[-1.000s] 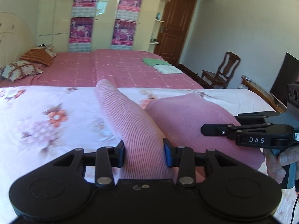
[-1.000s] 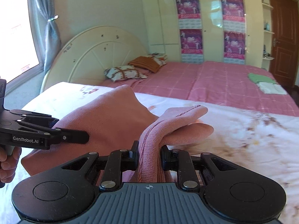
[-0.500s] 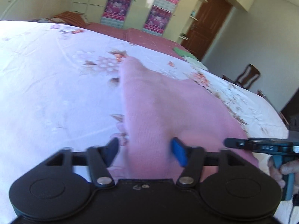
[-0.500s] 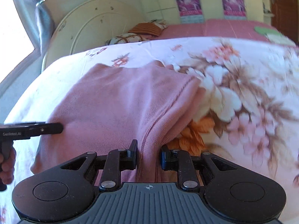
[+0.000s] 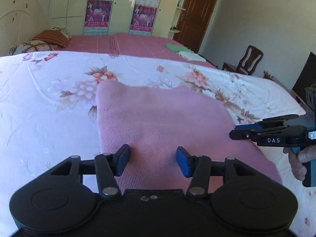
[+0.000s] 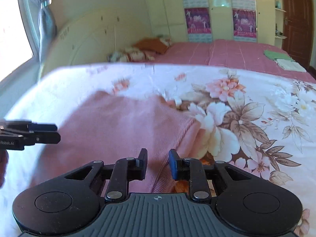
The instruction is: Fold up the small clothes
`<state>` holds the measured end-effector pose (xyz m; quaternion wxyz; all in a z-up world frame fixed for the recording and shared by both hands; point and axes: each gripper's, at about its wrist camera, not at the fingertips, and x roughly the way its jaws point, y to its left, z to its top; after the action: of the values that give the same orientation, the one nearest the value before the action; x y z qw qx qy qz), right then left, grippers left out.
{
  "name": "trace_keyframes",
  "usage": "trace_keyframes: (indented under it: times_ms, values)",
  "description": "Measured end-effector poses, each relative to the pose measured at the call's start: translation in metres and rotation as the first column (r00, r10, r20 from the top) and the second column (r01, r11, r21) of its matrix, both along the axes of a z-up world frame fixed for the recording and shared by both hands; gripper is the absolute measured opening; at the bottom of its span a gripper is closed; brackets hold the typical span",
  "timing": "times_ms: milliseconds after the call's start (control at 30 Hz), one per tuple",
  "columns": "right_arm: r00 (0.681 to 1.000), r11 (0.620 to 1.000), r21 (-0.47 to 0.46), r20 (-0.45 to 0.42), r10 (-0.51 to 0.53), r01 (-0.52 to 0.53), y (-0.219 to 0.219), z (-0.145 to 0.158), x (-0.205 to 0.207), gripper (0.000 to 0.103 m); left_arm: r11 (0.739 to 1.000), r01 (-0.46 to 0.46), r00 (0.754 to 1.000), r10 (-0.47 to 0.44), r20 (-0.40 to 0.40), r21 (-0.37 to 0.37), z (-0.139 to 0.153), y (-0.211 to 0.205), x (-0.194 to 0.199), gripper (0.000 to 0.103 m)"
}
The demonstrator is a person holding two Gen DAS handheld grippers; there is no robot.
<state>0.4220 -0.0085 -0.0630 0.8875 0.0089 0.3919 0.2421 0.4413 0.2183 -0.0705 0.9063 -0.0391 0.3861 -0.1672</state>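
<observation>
A pink knitted garment [image 5: 162, 122] lies folded flat on the floral bedsheet [image 5: 49, 102]. It also shows in the right wrist view [image 6: 118, 126]. My left gripper [image 5: 153, 161] is open, its jaws apart just above the garment's near edge, holding nothing. My right gripper [image 6: 158, 163] is open over the garment's near right corner, jaws a short way apart and empty. The right gripper also shows at the right of the left wrist view [image 5: 237, 131], and the left gripper at the left of the right wrist view [image 6: 57, 132].
A second bed with a pink cover [image 5: 126, 43] stands behind, with folded green and white clothes [image 5: 183, 51] and pillows [image 5: 39, 41] on it. A wooden chair [image 5: 248, 59] and a brown door [image 5: 195, 13] are at the right. A window with a curtain [image 6: 31, 19] is at the left.
Both grippers lowered the lifted pink fabric onto the bed and let go of it. The garment now lies flat, and both grippers have opened and drawn back slightly.
</observation>
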Motion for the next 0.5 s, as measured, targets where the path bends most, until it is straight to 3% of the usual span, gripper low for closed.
trace_keyframes:
  times_ms: [33,100,233,333,500]
  values:
    - [1.000,0.998,-0.060,-0.027,-0.009,0.007,0.003,-0.012,0.006,0.024,1.000,-0.006,1.000,0.006,0.003,0.000,-0.006,0.000,-0.001,0.050]
    - [0.999,0.999,-0.048,-0.032,-0.013,0.011,-0.001,-0.024,0.011,0.024,1.000,-0.012,1.000,0.012,0.009,0.001,-0.008,0.000,-0.001,0.051]
    - [0.999,0.997,-0.066,-0.030,-0.030,0.028,0.000,-0.016,0.005,0.024,1.000,-0.007,1.000,0.007,0.031,-0.011,0.007,0.006,-0.018,0.049]
    - [1.000,0.999,-0.032,0.020,-0.005,0.006,-0.003,0.010,-0.029,0.024,1.000,-0.010,0.997,0.011,0.071,-0.009,0.023,0.010,-0.052,0.049]
    - [0.988,0.988,-0.034,0.033,0.150,-0.149,-0.002,0.020,-0.091,0.024,0.998,-0.038,0.998,0.036,0.046,0.052,0.009,0.000,-0.088,0.049]
